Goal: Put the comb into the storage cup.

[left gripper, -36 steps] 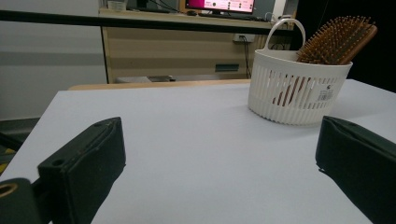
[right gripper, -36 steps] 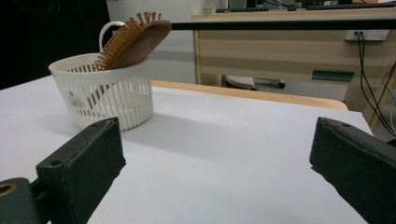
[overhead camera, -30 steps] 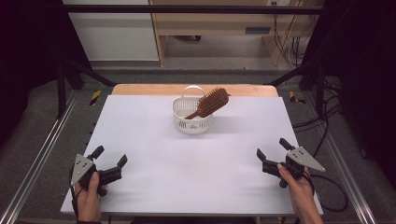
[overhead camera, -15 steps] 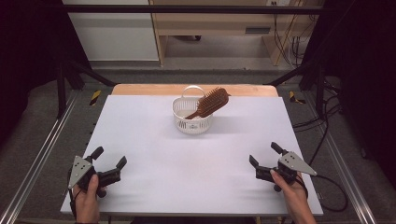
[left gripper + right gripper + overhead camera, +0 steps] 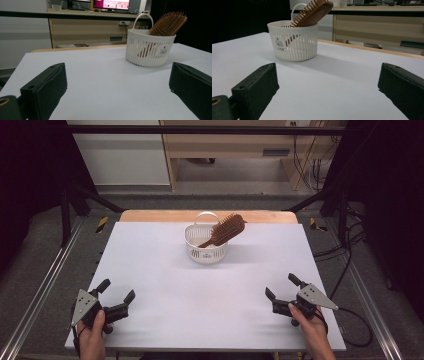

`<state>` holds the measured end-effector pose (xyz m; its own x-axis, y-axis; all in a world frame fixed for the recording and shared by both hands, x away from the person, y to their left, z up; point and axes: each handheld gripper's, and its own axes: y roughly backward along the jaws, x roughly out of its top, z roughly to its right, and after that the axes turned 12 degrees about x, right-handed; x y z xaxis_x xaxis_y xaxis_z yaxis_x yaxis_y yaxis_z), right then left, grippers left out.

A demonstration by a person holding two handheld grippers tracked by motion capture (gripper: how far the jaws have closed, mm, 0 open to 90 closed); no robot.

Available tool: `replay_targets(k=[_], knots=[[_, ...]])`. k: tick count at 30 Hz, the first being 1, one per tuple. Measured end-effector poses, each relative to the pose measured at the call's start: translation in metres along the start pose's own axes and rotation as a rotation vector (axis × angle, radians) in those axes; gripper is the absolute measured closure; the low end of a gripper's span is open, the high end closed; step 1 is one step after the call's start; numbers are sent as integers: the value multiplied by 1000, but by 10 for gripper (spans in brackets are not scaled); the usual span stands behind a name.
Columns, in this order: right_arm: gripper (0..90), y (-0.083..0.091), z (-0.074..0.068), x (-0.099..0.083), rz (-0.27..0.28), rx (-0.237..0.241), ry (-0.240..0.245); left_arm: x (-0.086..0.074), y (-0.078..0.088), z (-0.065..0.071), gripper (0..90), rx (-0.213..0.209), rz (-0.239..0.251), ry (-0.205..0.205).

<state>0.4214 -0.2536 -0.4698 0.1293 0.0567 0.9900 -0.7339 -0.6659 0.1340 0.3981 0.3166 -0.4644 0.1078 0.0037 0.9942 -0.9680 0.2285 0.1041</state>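
Right gripper point(image 5: 282, 294) slides left along near edge, left gripper point(image 5: 116, 292) barely shifts; both gaping, empty. Hairbrush point(image 5: 226, 229) sits in basket point(image 5: 205, 251), looks finished.

The round white slatted plastic basket point(image 5: 205, 247) looks smooth and faintly glossy. Leaning inside the basket, the brown wooden paddle hairbrush point(image 5: 226, 230) has a satin finish. Under the basket, the pale matt table top point(image 5: 160, 270) looks smooth, and behind the basket its bare wood edge shows.
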Motion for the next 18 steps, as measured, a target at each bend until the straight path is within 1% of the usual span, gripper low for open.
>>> replay_targets(k=[2,5,7,12,18], knots=[[29,-1,-1,-1,-7,5,7,0,1,0,16,-8,0,1],[29,-3,-3,-1,-18,13,21,0,2,1,16,-7,2,0],[29,-5,-4,-1,-22,15,27,0,2,2,17,-18,2,-1],[29,-8,-5,-1,-31,28,26,-1,2,4,17,-30,-2,-8],[33,-11,-6,0,-43,27,19,-1,2,6,16,-35,-4,-9]])
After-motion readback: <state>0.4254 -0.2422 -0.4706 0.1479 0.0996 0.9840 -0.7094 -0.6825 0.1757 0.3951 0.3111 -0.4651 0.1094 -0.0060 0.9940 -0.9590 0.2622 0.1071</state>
